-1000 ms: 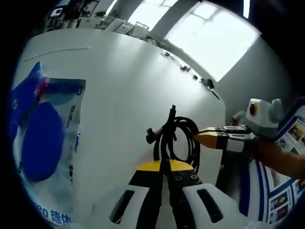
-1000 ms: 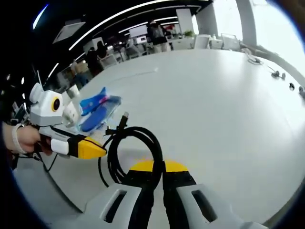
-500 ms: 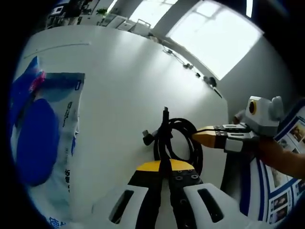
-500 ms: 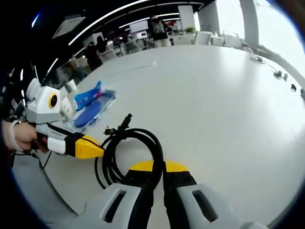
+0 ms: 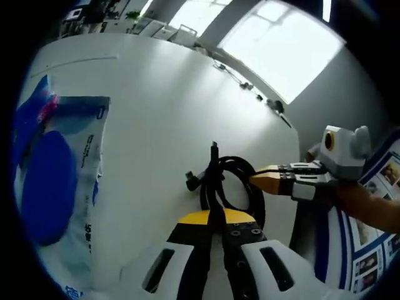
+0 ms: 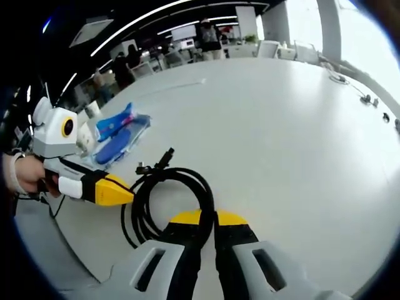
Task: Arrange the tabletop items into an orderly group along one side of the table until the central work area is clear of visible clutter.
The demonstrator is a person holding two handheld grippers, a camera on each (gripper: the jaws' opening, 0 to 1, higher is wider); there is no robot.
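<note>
Left gripper view: both grippers clenched on floppy, light cable, packet at 9 o'clock; grip bundled loops.

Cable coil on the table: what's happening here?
A person holds a tool in each hand. Both the left tool and the right tool are shut on the black cable coil from opposite sides, over the white table. A blue packet lies further along the table.

White table: cable coil, blue packet.
</note>
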